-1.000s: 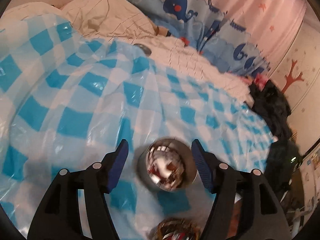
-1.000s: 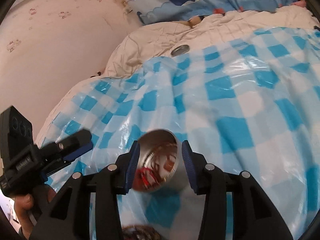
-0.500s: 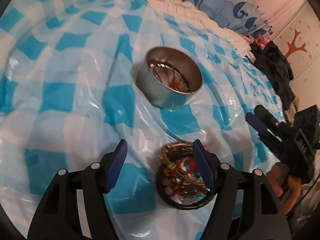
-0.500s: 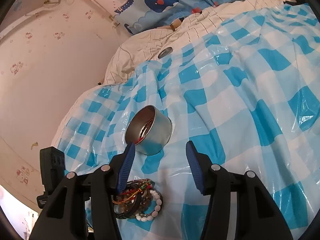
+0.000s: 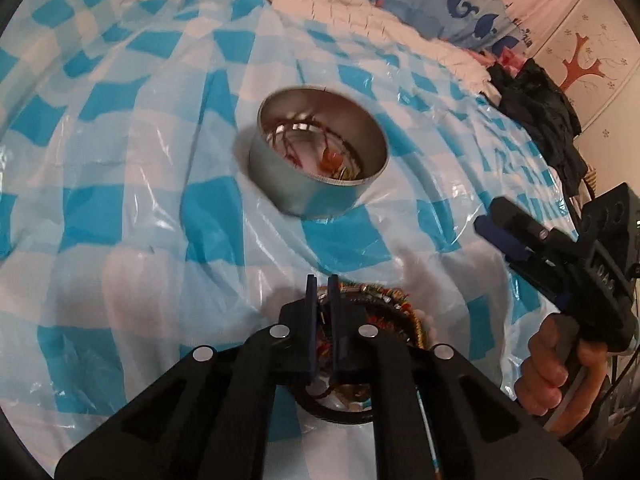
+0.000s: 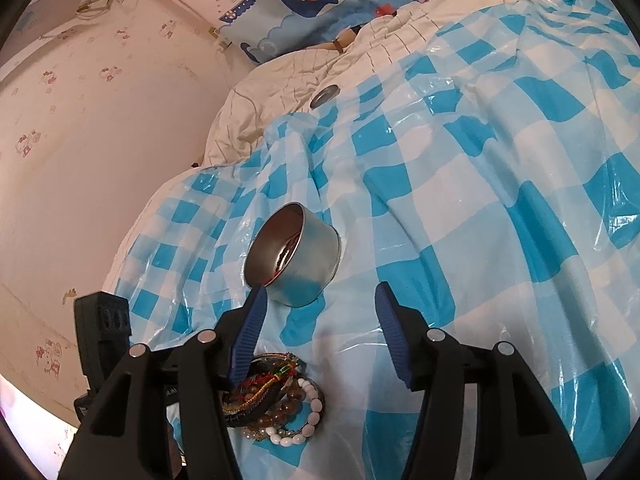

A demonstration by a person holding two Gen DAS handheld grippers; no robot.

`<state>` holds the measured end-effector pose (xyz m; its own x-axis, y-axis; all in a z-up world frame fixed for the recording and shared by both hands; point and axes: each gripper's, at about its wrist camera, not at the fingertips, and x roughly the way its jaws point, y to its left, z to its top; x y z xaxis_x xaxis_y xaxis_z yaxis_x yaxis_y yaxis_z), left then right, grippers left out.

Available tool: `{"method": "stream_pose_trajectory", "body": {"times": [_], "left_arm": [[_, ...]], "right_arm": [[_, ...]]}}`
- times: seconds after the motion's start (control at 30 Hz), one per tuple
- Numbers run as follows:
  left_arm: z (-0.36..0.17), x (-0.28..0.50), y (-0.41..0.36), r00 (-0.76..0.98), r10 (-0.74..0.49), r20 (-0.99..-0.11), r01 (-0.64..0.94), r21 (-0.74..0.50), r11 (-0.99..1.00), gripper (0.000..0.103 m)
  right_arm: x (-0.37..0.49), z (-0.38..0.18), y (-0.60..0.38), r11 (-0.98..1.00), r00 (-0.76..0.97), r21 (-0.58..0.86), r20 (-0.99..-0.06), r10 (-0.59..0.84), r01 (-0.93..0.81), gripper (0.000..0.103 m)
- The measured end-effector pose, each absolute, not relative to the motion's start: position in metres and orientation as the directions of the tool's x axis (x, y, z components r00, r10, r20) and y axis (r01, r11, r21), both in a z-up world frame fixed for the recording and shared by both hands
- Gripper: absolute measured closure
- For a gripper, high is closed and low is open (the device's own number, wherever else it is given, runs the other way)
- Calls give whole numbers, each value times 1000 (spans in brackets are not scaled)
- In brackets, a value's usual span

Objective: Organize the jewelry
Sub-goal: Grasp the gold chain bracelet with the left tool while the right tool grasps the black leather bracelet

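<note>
A round silver tin (image 5: 320, 160) (image 6: 296, 256) holding some red and gold jewelry stands on a blue-and-white checked plastic sheet (image 5: 120, 184). In front of it lies a pile of bracelets (image 5: 384, 304) (image 6: 280, 396): beaded, corded and dark bands. My left gripper (image 5: 322, 312) is down at the pile's left edge, shut on a thin dark strand of a bracelet. My right gripper (image 6: 320, 332) hovers just short of the tin. Its jaws are opening with only the sheet between them. A hand (image 5: 556, 368) holds it at the right of the left wrist view.
The sheet covers a bed with a cream quilt (image 6: 280, 92) behind it. A small round metal lid (image 6: 325, 95) lies on the quilt. A whale-print fabric (image 6: 312, 0) and a wall (image 6: 80, 140) stand behind, and dark clothes (image 5: 536, 120) are heaped at the far right.
Both grippers drew back from the tin toward the bracelet pile. My left gripper, open before, has shut at the pile's edge. The right gripper's fingers have spread wider.
</note>
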<state>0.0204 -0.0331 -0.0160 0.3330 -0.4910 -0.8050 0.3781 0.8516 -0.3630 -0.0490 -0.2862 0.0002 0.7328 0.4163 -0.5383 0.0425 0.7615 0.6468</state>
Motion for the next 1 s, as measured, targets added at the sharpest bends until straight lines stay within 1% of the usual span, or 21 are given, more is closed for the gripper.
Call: {"method": "stream_pose_trajectory", "body": {"times": [0.2, 0.37, 0.5, 0.6, 0.63, 0.67, 0.7, 0.73, 0.77, 0.8, 0.9, 1.0], "left_arm": [[-1, 23, -21, 376, -532, -759, 377, -400, 836, 100], [16, 23, -10, 421, -599, -681, 385, -464, 798, 100], [28, 26, 3, 472, -621, -626, 371, -498, 784, 100], [34, 29, 16, 509, -621, -596, 345, -519, 782, 100], [35, 30, 18, 513, -623, -590, 341, -526, 779, 100], [35, 30, 20, 515, -625, -587, 338, -531, 777, 100], [36, 31, 22, 520, -622, -585, 334, -532, 778, 100], [36, 31, 22, 522, -622, -584, 332, -533, 778, 100], [36, 32, 22, 521, -623, -583, 331, -535, 777, 100], [36, 31, 23, 522, -622, -583, 331, -534, 778, 100], [35, 32, 23, 521, -624, -583, 334, -533, 777, 100], [34, 33, 22, 514, -617, -596, 330, -526, 784, 100]], "right_arm": [[-49, 0, -282, 766, 727, 643, -541, 424, 32, 48], [-49, 0, -278, 768, 716, 640, -545, 436, 20, 48], [-47, 2, -263, 782, 678, 621, -558, 479, -42, 48], [-47, 4, -242, 787, 628, 602, -564, 537, -133, 48], [-48, 6, -233, 784, 607, 596, -562, 562, -175, 47], [-49, 8, -224, 784, 590, 582, -563, 579, -214, 38], [-53, 11, -211, 794, 576, 548, -570, 586, -264, 28], [-56, 13, -201, 802, 572, 516, -576, 584, -301, 24], [-62, 15, -188, 818, 576, 461, -585, 572, -344, 17], [-64, 16, -181, 827, 580, 427, -591, 561, -366, 13], [-68, 12, -163, 850, 581, 336, -623, 524, -406, 13], [-66, 2, -158, 857, 565, 321, -649, 510, -404, 13]]}}
